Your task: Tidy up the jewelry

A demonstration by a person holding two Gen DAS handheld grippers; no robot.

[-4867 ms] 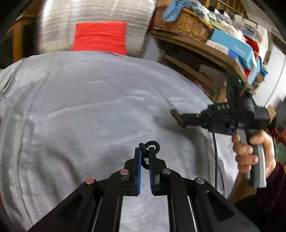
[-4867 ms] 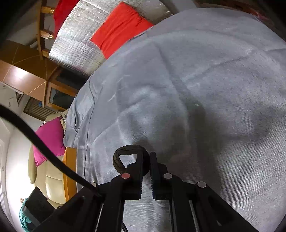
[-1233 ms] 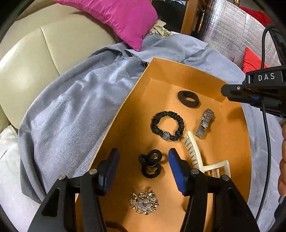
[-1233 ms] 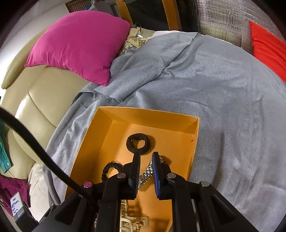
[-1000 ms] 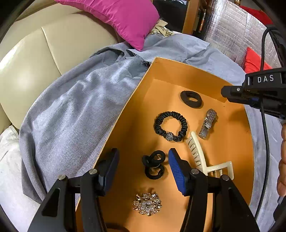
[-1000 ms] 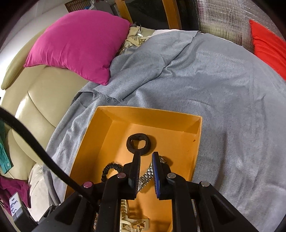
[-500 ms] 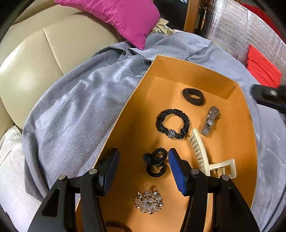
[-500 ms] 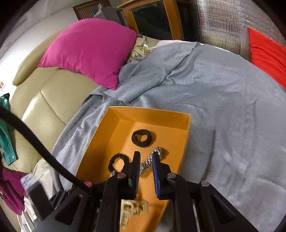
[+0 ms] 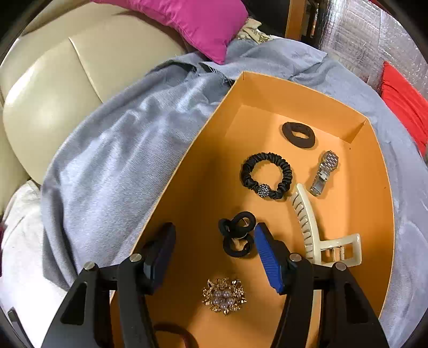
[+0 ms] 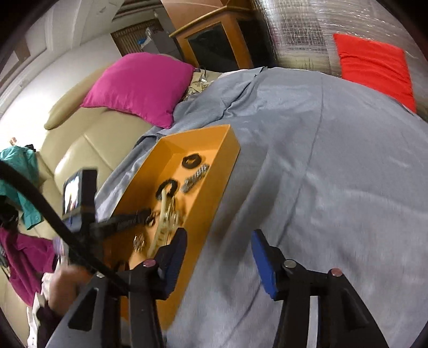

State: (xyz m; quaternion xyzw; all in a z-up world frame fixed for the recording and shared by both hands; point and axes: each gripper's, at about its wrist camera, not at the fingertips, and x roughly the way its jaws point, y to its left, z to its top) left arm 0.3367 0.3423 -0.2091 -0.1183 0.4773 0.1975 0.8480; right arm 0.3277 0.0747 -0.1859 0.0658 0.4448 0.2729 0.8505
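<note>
An orange box (image 9: 379,171) lies on a grey cloth (image 9: 120,160). In it are a flat black hair tie (image 9: 298,135), a black scrunchie with a bead (image 9: 266,175), a silver watch (image 9: 325,171), a cream claw clip (image 9: 318,233), a gold pearl brooch (image 9: 224,295) and knotted black hair ties (image 9: 236,238). My left gripper (image 9: 214,241) hangs over the box, its jaws opening. The knotted ties lie on the floor between its fingers, untouched. My right gripper (image 10: 218,241) is above the cloth (image 10: 321,187) right of the box (image 10: 222,182), jaws opening, nothing between them.
A pink cushion (image 9: 192,24) and a beige sofa (image 9: 67,80) lie beyond the box. A red cushion (image 10: 374,67) against silver foil sits at the cloth's far side, with a wooden cabinet (image 10: 214,45) behind. A hand (image 10: 64,283) holds the left gripper. A brown hair tie (image 9: 171,334) lies at the box's near end.
My right gripper has drawn back out of the box to the right over the cloth, and its jaws have parted. The flat black hair tie stays in the box. The left jaws widened slightly.
</note>
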